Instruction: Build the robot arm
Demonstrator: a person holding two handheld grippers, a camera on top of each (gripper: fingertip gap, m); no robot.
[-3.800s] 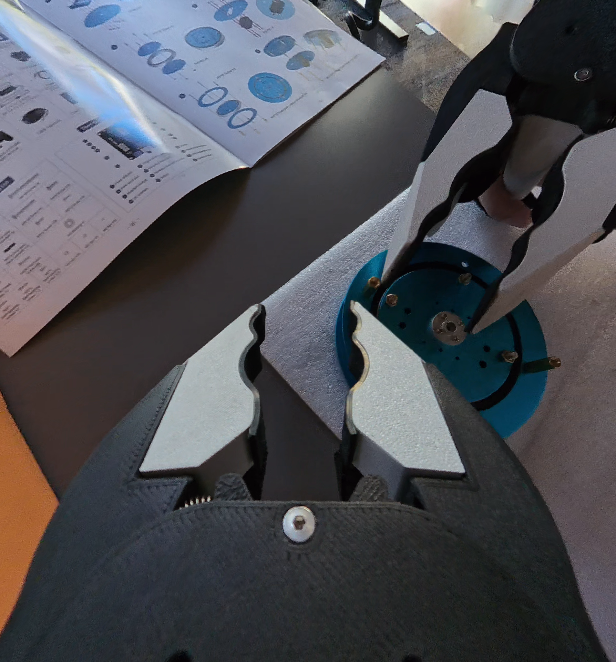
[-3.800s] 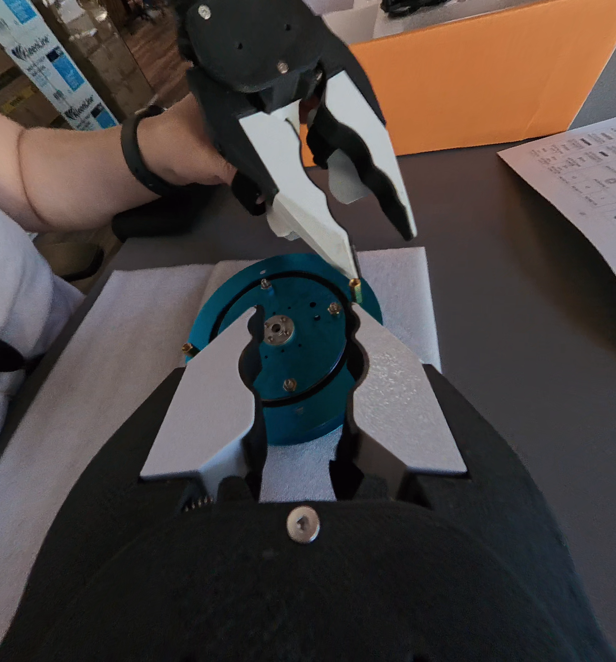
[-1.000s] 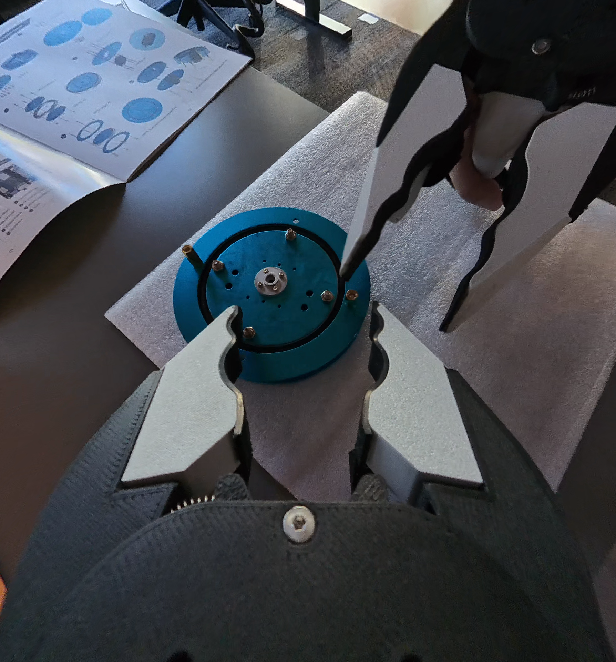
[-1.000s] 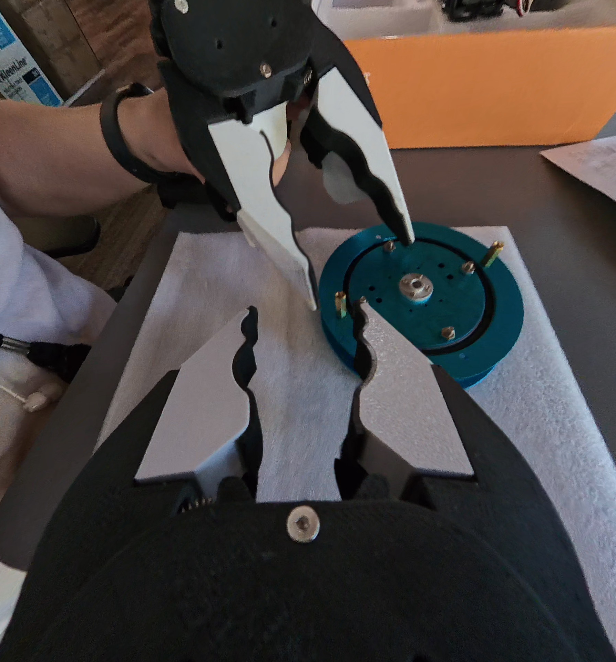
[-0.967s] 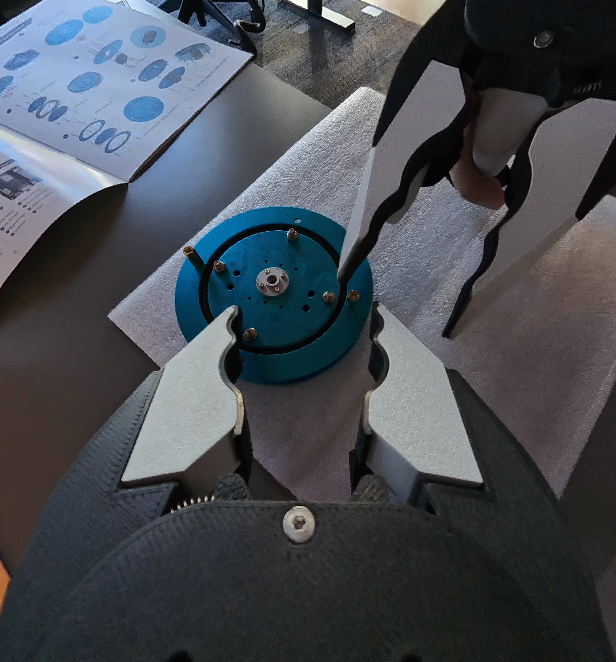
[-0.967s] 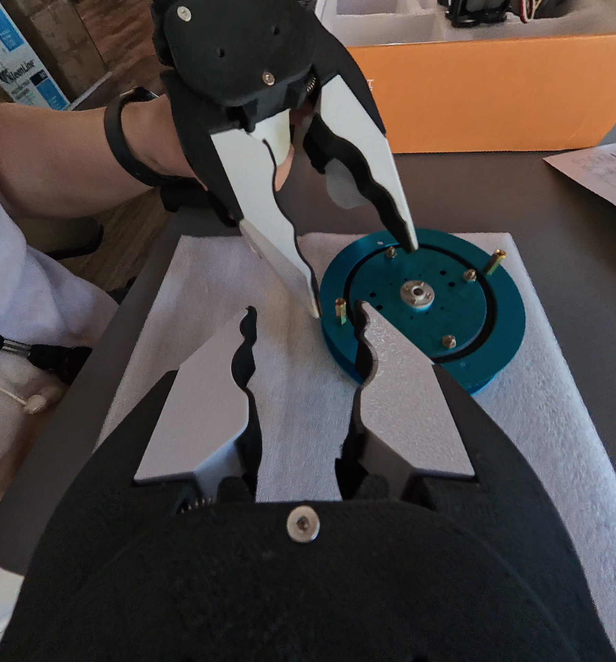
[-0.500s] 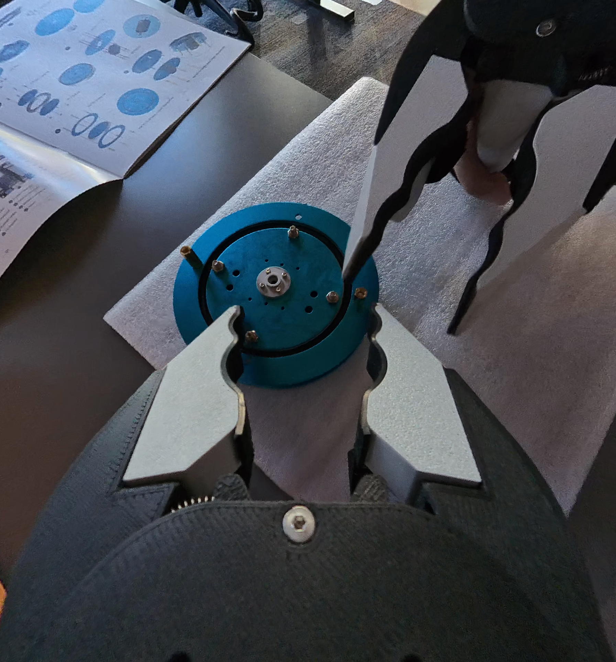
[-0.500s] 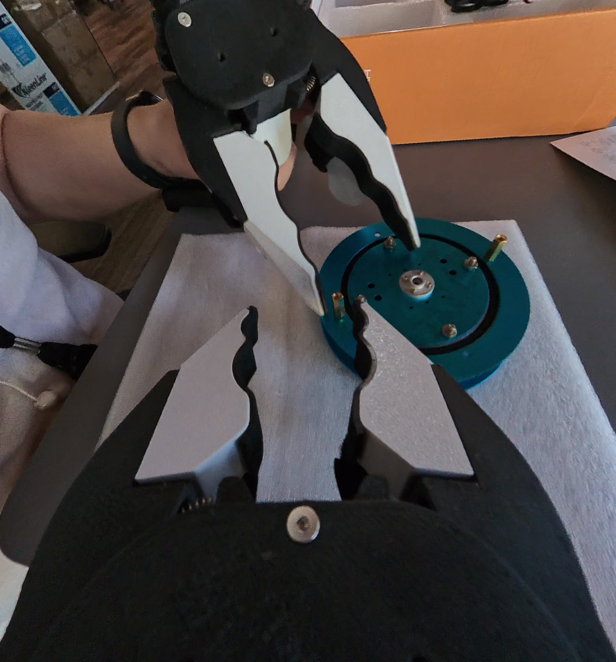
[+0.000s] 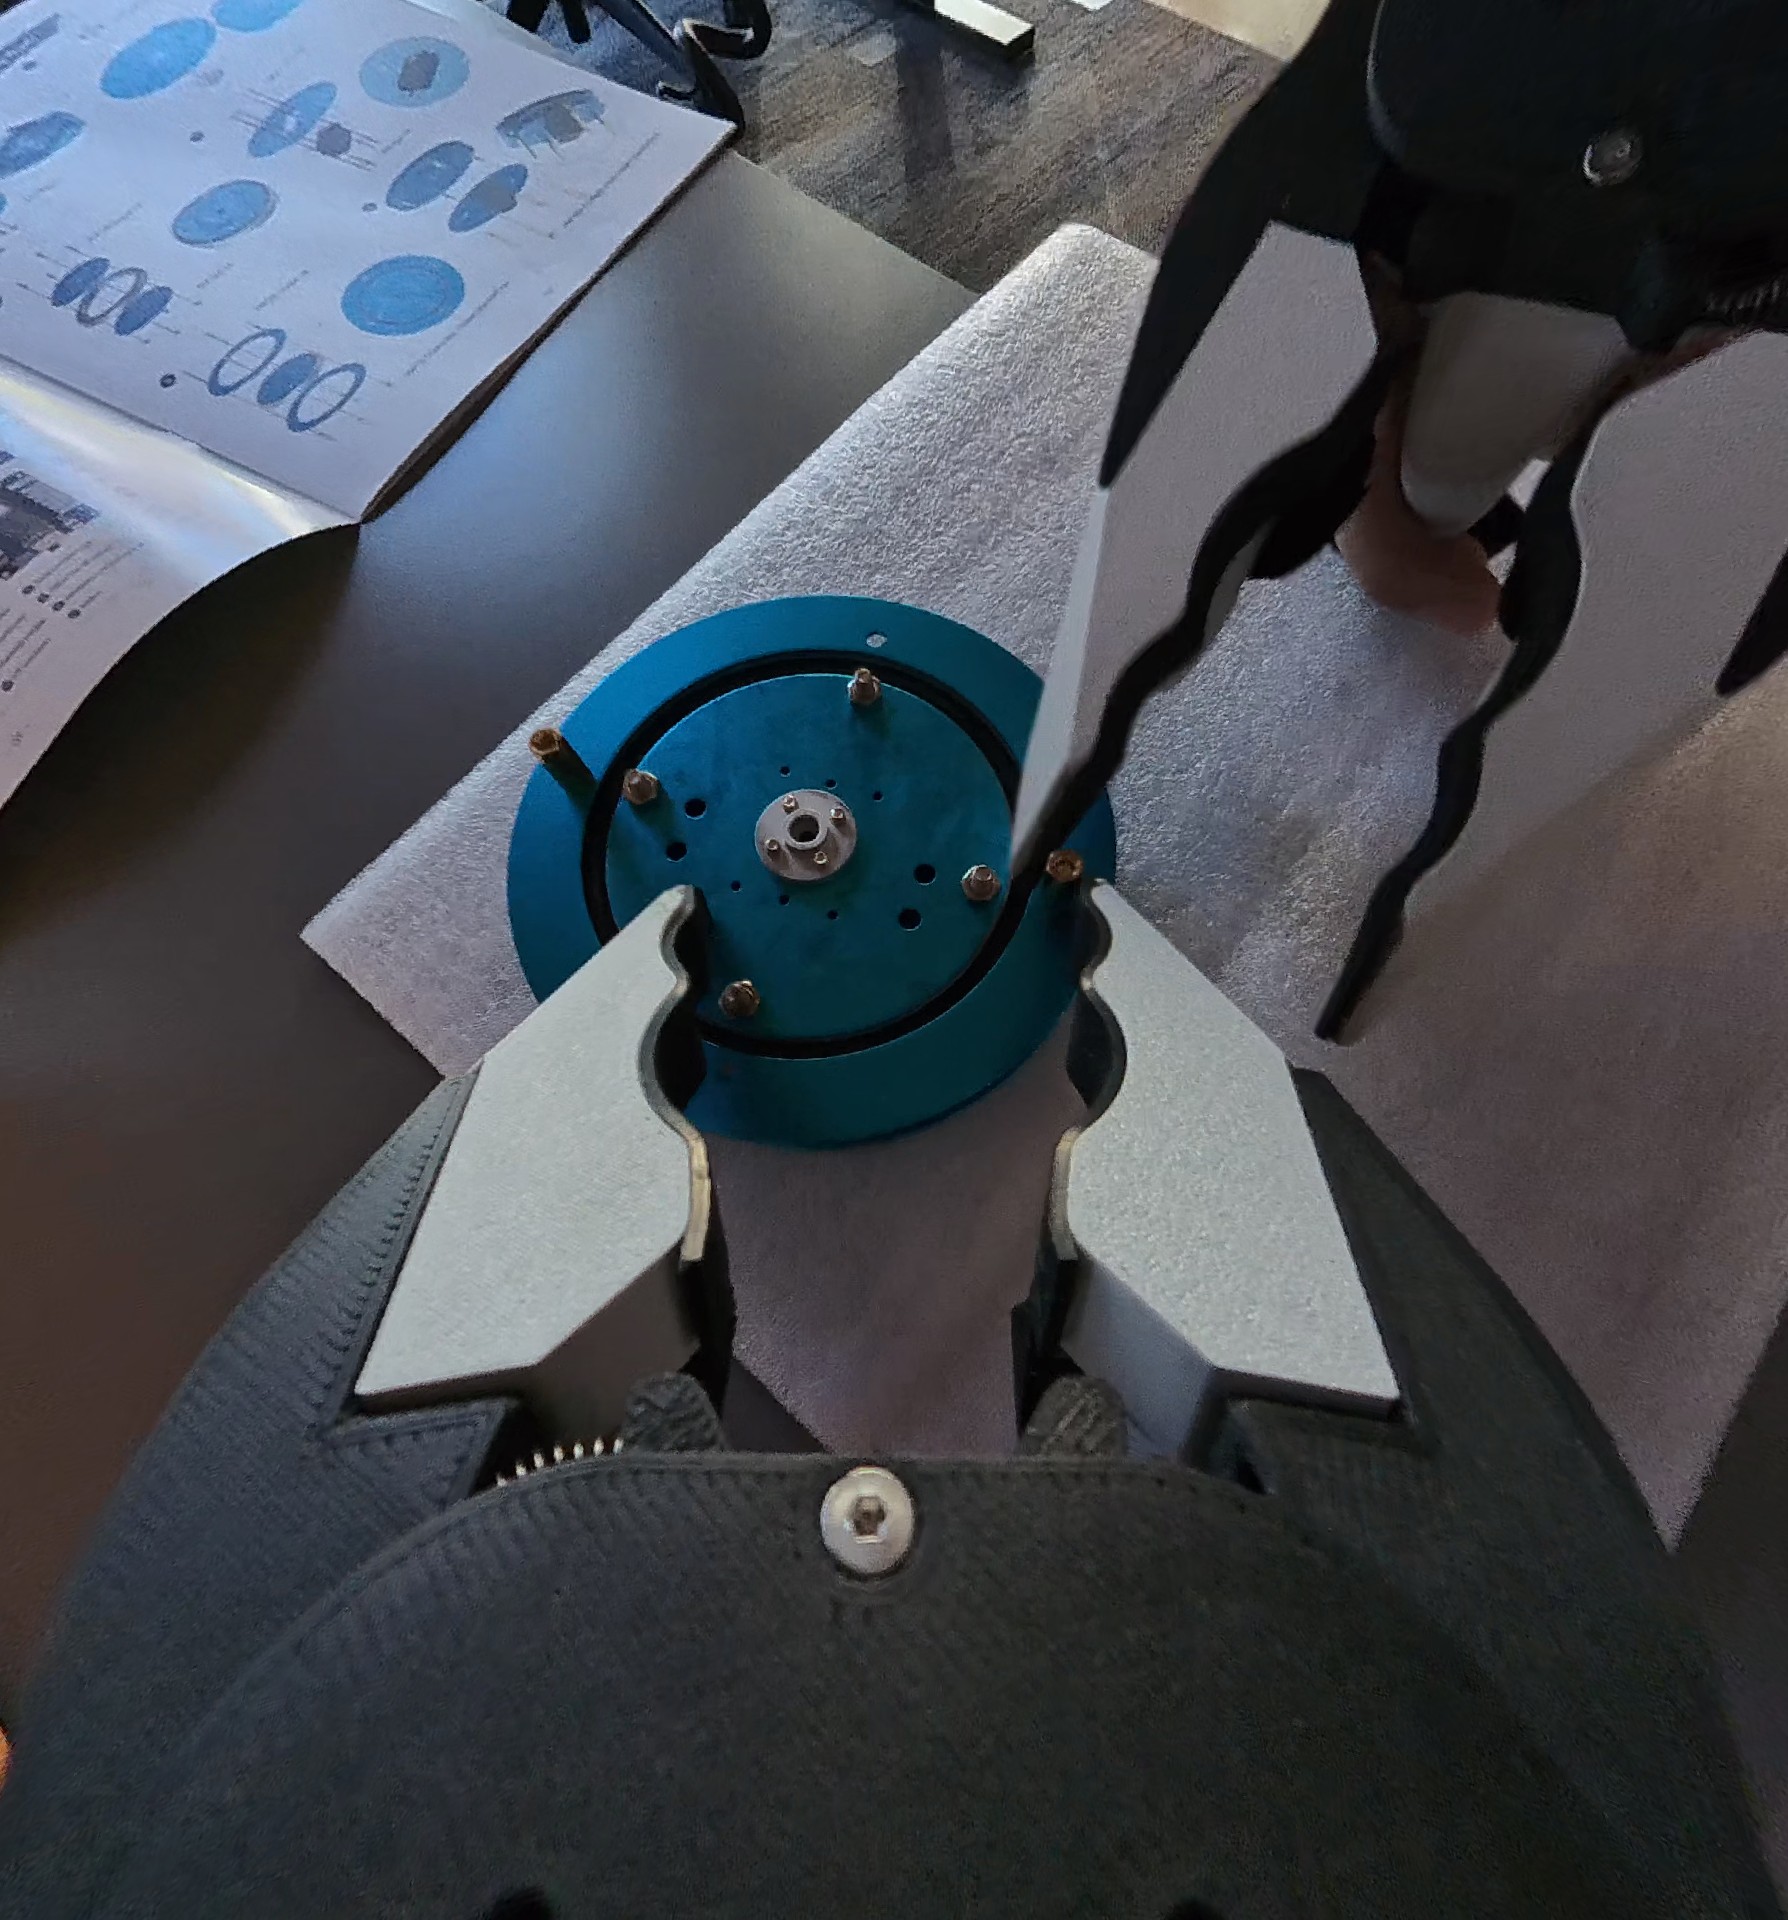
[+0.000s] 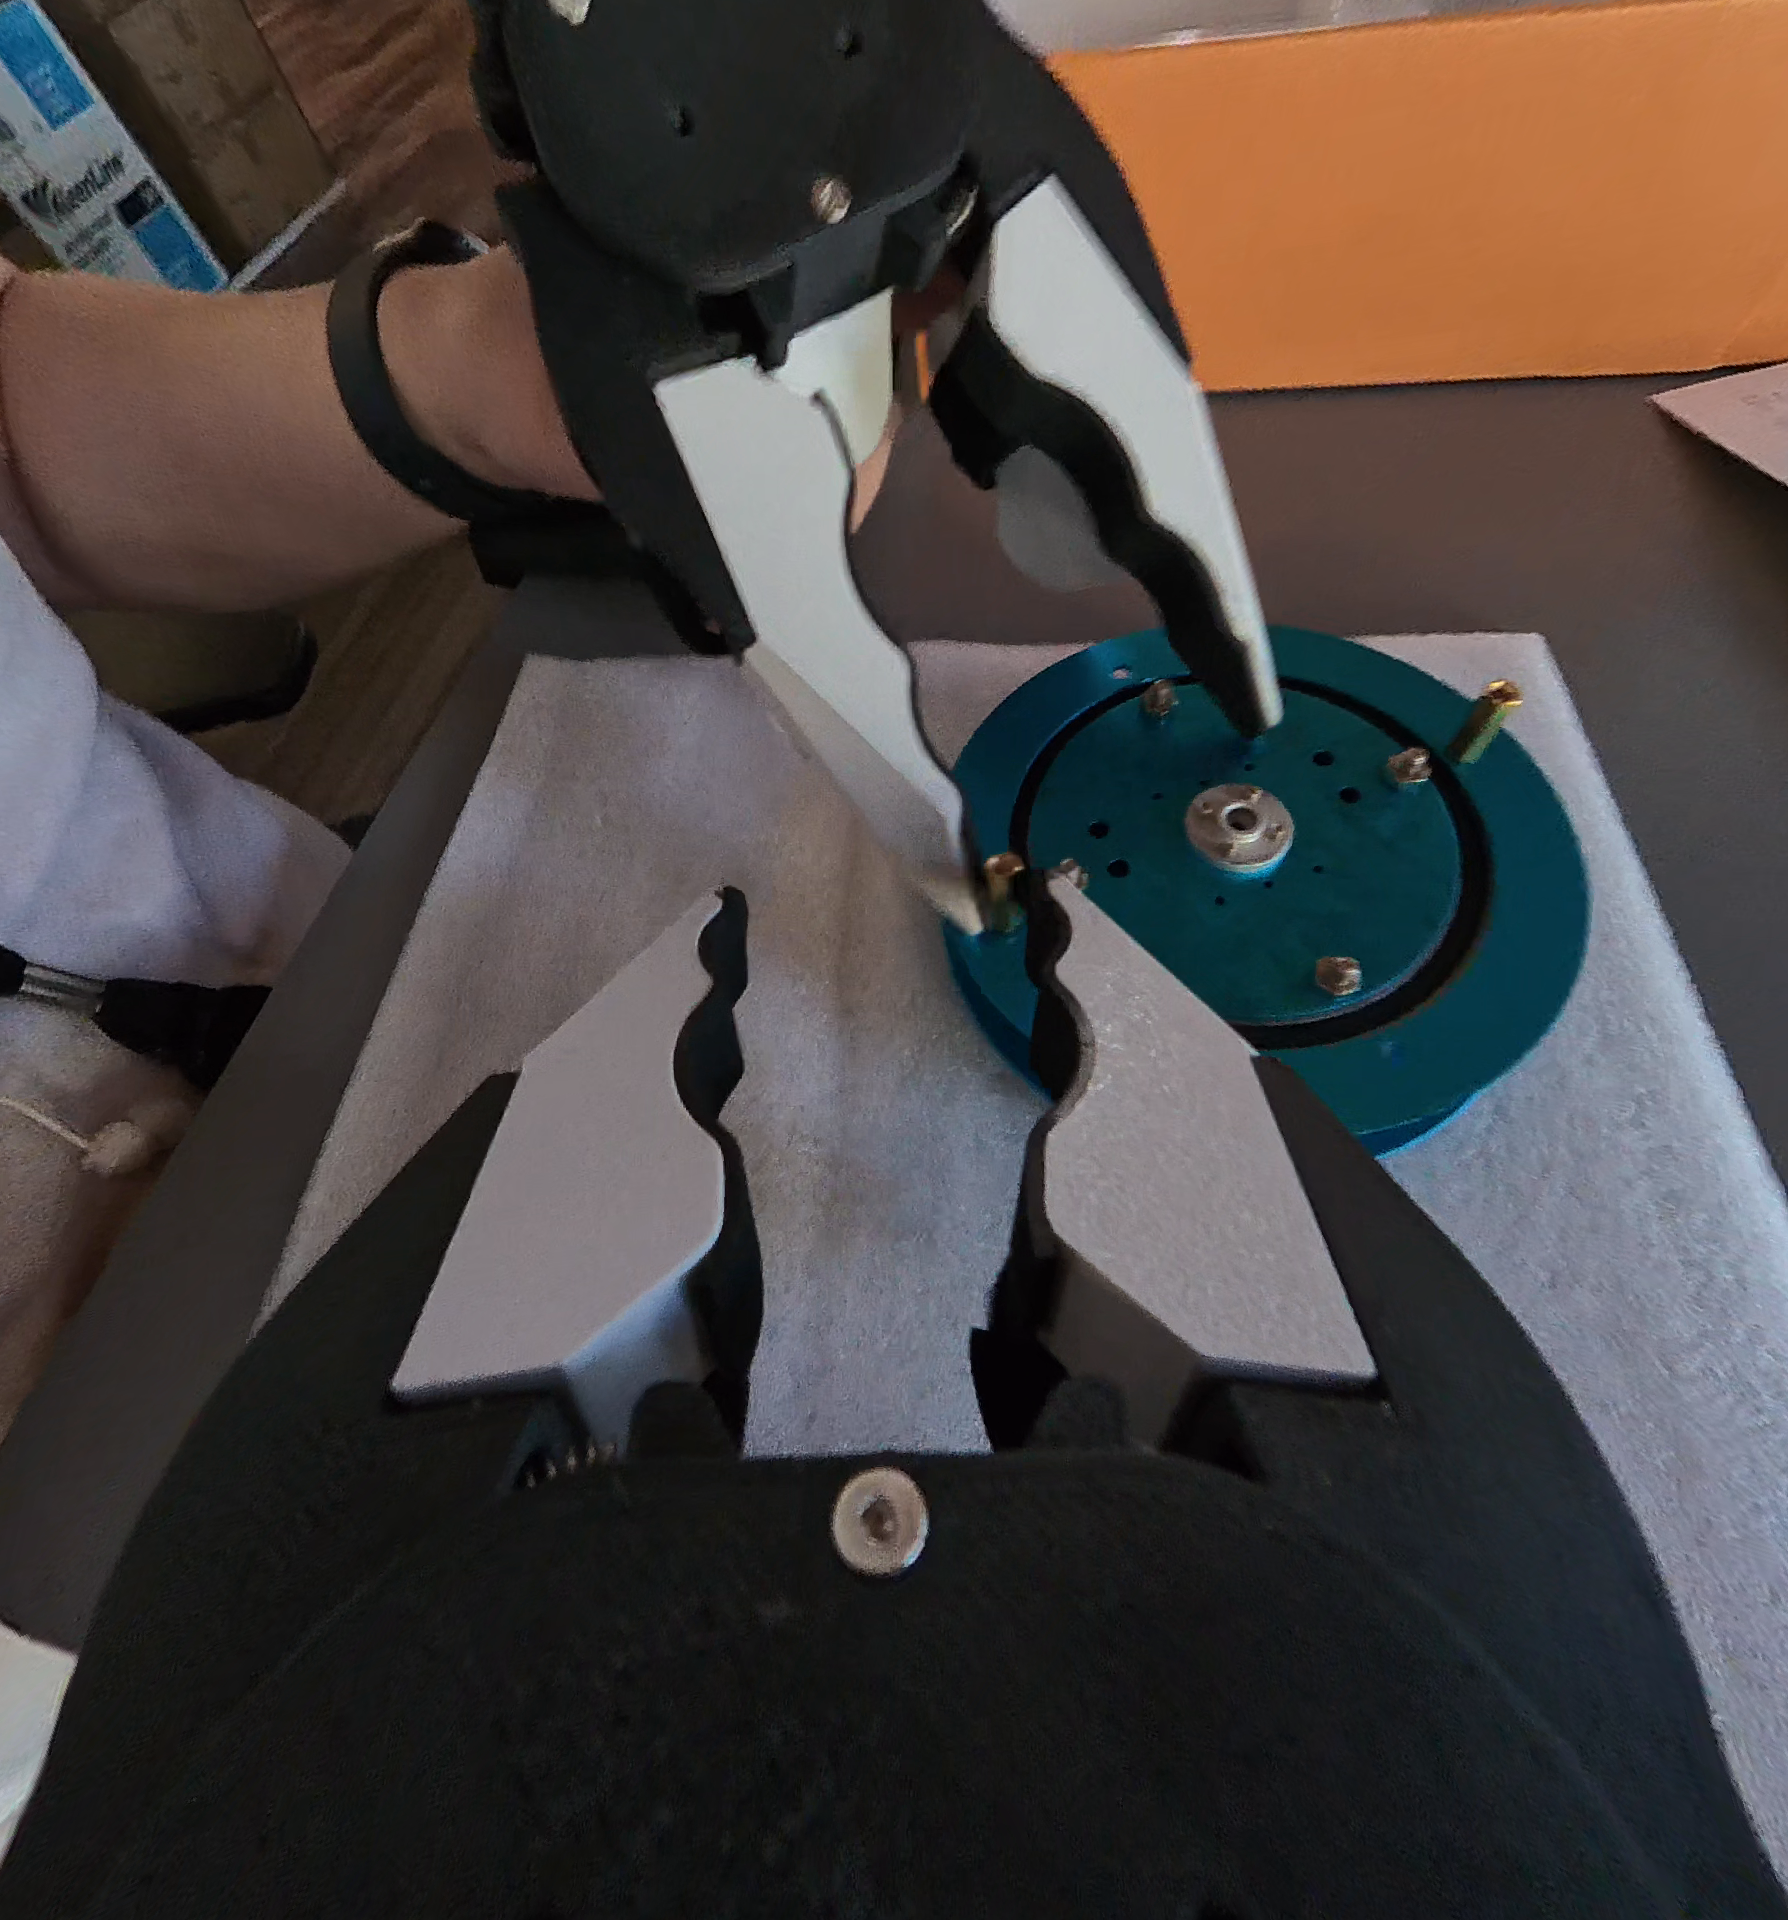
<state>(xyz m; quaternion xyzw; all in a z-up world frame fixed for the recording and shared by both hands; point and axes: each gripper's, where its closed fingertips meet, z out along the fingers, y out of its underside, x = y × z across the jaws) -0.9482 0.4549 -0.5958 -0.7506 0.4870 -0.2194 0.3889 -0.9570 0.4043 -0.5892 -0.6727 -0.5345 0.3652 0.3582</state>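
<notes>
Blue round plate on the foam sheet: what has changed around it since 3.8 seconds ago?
The left claw, then at the blue round metal plate's edge, now straddles its near rim, jaws open. The right claw shifted off the plate's centre; one finger touches down beside a brass standoff on the rim. Neither grips anything. Plate, white foam sheet and open printed booklet look unchanged.

- The left gripper has a black ribbed printed shell, one silver hex screw at 6 o'clock of its fingers, and a small coil spring at 7 o'clock.
- Its fingers are pale grey wedges with wavy black inner edges.
- The right gripper is built the same.
- A black wristband and a white sleeve are worn.
</notes>
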